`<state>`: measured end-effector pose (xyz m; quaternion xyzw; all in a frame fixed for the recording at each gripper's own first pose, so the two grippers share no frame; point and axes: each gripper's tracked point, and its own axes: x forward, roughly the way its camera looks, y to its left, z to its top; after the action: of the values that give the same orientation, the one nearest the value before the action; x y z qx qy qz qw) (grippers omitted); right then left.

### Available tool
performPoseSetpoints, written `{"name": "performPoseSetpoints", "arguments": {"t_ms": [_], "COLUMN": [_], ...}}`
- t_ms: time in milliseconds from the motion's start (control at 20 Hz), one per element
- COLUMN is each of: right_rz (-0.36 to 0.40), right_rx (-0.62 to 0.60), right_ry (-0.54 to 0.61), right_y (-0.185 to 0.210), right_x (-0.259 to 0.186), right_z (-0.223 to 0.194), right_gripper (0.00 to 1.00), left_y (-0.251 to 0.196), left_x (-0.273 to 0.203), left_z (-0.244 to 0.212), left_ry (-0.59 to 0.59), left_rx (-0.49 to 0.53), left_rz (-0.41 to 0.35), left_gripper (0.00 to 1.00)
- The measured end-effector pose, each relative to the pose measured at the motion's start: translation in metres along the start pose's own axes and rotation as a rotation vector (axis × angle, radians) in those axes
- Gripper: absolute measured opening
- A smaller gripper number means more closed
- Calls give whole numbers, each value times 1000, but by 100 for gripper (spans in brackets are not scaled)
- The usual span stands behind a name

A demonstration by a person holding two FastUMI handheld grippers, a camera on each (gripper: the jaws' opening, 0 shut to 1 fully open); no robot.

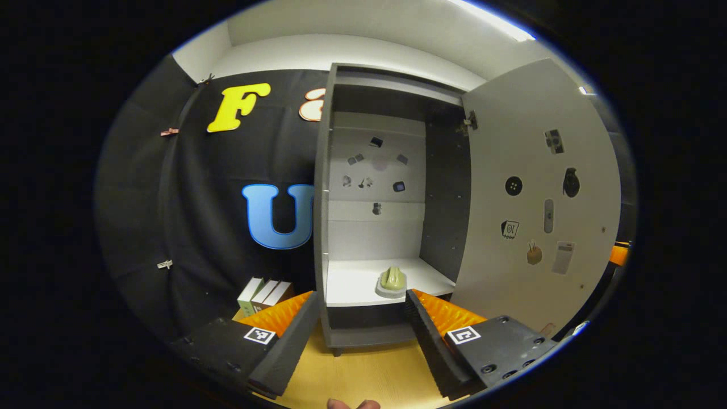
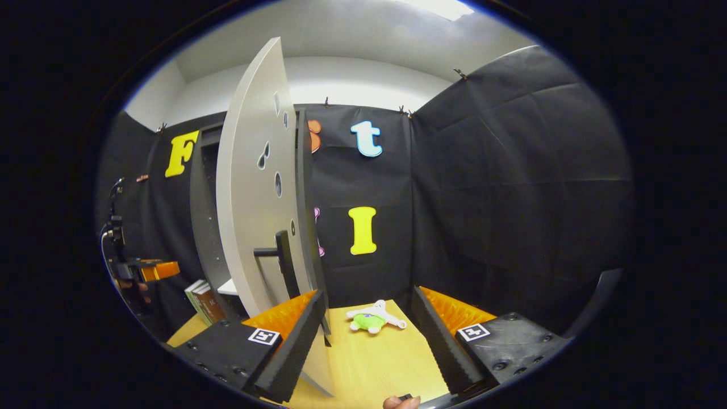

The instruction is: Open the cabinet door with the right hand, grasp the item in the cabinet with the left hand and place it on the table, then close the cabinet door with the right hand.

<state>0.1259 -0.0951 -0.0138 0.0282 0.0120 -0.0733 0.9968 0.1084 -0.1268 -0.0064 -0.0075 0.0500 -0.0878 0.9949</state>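
Facing the open cabinet (image 1: 386, 170), the left tongs (image 1: 359, 324), spread apart and empty, point straight at the item (image 1: 392, 281) near the shelf's (image 1: 352, 284) front edge; the right tongs (image 2: 369, 335) are apart too.

Black cloth (image 2: 511, 187) hangs as the booth's wall on the back and the side, creased and held up along its top edge by small clips (image 2: 458, 72). Above it runs a plain white wall (image 2: 363, 79), with a bright ceiling light (image 2: 437, 7) overhead. The bench (image 2: 375, 363) is pale yellow wood. A few books (image 1: 264, 295) stand on it against the cloth, and a small stuffed toy (image 2: 372, 319) lies on it farther off.
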Motion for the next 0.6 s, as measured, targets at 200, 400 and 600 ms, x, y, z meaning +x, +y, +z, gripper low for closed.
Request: {"name": "performPoseSetpoints", "arguments": {"t_ms": [200,400,600], "right_rz": [-31,-81,-104], "right_rx": [-33,-27,-10], "right_ry": [-44,-55,-36], "right_y": [-24,-57,-89], "right_x": [5,11,19], "right_z": [7,3,-7], "right_gripper": [98,94,94], "left_y": [-28,-50,-63], "left_x": [54,105,161], "left_z": [-3,-14,-19], "left_ry": [72,188,264], "left_rx": [32,77,84], "left_rz": [-75,-140,-166], "left_gripper": [91,88,85]}}
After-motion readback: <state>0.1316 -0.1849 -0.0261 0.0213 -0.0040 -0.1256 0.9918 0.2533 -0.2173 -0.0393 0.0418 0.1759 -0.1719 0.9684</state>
